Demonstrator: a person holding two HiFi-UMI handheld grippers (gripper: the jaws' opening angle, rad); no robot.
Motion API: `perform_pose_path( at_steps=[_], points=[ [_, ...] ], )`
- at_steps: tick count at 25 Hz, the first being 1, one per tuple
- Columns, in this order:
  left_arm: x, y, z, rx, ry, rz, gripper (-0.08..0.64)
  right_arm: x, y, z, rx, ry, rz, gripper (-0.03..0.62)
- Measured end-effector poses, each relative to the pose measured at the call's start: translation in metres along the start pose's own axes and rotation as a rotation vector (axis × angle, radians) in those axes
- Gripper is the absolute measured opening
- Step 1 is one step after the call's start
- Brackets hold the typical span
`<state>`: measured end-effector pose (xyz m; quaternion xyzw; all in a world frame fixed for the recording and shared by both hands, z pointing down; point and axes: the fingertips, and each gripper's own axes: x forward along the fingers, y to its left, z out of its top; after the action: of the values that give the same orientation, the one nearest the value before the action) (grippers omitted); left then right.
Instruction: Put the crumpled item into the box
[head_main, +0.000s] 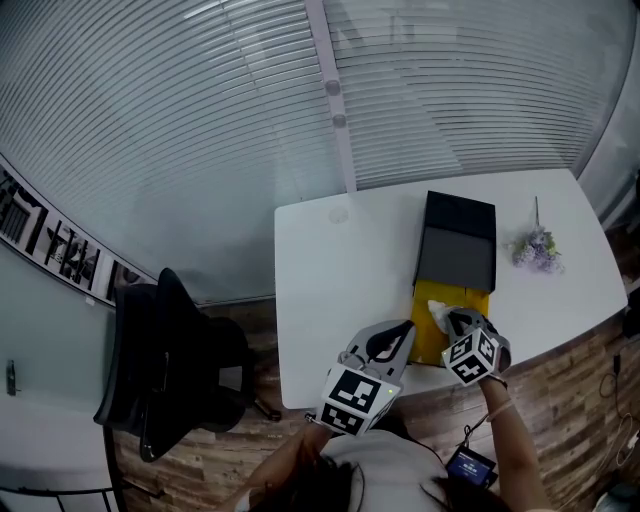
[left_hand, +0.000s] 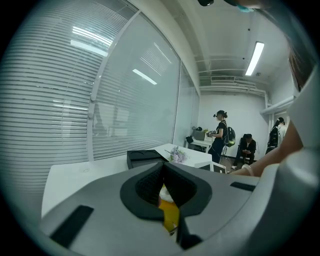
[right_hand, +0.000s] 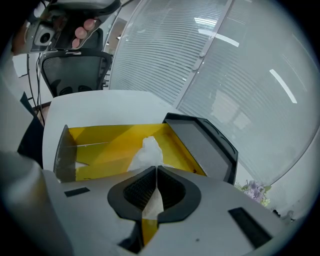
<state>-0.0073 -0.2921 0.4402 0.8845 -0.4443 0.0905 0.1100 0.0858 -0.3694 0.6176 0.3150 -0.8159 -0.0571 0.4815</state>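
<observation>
- The left gripper (head_main: 392, 338) hovers at the near edge of the white counter (head_main: 330, 290). Its jaws are closed together with nothing gripped between them.
- Just to its right, the right gripper (right_hand: 156, 170) has its jaws clamped on the crumpled white paper (right_hand: 147, 152). The paper sticks out past the jaw tips, over the inside of the open yellow box (right_hand: 115, 137).
- The box's black lid (head_main: 458, 245) lies folded back on the far side.
- A small sprig of pale flowers (head_main: 537, 248) lies farther right on the counter, well apart from the box.

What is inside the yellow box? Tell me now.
Only the crumpled white tissue, pinched by the right gripper, shows over the floor of the yellow box; the gripper covers the near end.
</observation>
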Motion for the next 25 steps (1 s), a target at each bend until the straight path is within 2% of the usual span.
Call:
perform_pose_path(
  at_steps=[10,25],
  points=[
    [-0.001,0.010,-0.002,-0.010,-0.014,0.035,0.018,0.011,0.007,-0.003,-0.019,0.040,0.047,0.034],
    [-0.003,0.011,0.001,-0.023,-0.020,0.041,0.017,0.008,0.004,0.008,0.009,-0.003,0.036,0.066]
  ],
)
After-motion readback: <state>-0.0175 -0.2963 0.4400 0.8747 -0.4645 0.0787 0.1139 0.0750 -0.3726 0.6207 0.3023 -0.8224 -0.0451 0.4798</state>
